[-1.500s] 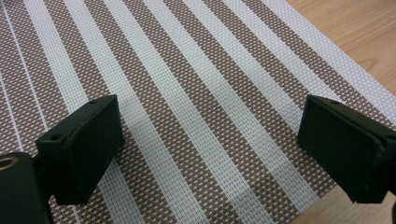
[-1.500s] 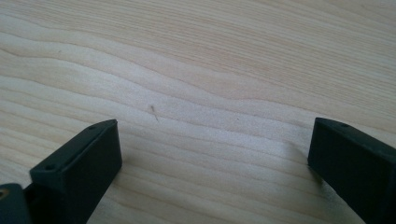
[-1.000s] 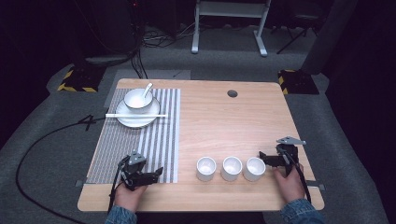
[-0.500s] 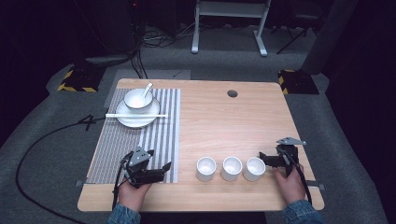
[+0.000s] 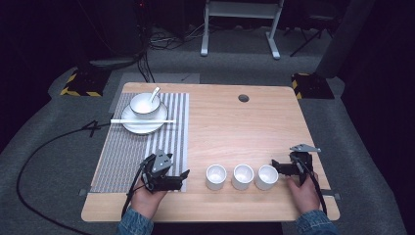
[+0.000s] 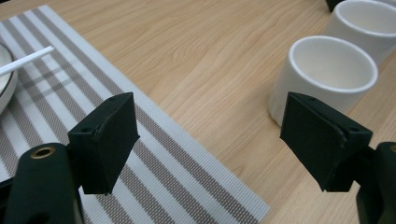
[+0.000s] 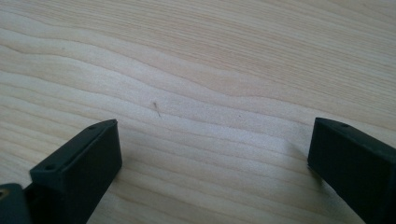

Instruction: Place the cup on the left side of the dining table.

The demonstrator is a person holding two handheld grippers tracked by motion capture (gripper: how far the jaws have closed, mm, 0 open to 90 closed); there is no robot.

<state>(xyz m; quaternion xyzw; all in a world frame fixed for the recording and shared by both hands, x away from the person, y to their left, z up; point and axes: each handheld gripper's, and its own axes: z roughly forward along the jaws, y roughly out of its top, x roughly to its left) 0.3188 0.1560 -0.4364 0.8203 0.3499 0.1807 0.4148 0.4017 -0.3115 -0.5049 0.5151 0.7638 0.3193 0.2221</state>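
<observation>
A: Item one, left gripper (image 5: 183, 177)?
B: At 7 o'clock on the table (image 5: 235, 132), over the striped mat's (image 5: 122, 156) near right corner. Jaws apart, just been closing, nothing between them. Pointed toward 3 o'clock at the left cup (image 5: 216, 176), bare wood between.

A: Cups?
B: Three white, in a row at 6 o'clock: left, middle cup (image 5: 242, 176), right cup (image 5: 266, 176), near the front edge.

A: Right gripper (image 5: 275, 165)?
B: At 4 o'clock, just beside the right cup. Jaws wide, empty, over plain wood.

A: Open room?
B: Broad bare wood from centre toward 12 and 2 o'clock. Bowl (image 5: 144, 104) on plate (image 5: 143, 124) at 10 o'clock.
</observation>
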